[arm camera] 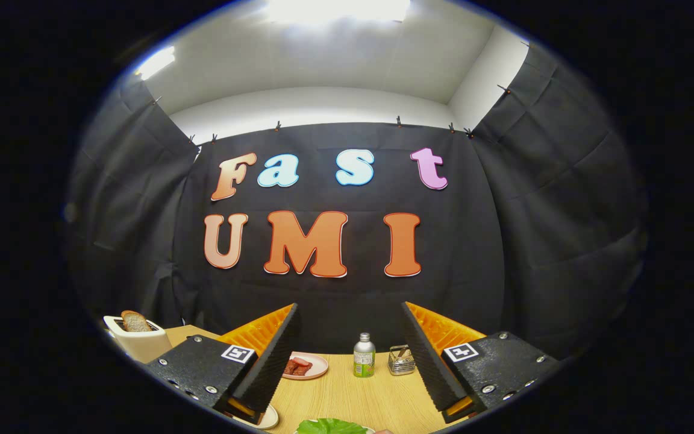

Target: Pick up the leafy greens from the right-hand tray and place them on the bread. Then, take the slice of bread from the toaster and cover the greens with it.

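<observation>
From where I sit, the wooden table [347, 392] runs back to the black booth wall, with bare board between the fingers. Far left, at the table's edge, a white toaster [137, 340] holds a browned bread slice [135, 321] standing upright in its slot. Beyond the left finger sits a pink plate [317, 366] with reddish meat slices [297, 366]. Further right stand a small green-labelled bottle [364, 357] and a wire holder [402, 360], near each other. The leafy greens [330, 427] lie low, bright green, just ahead of the fingers. My gripper [350, 355] is spread wide, grasping nothing.
</observation>
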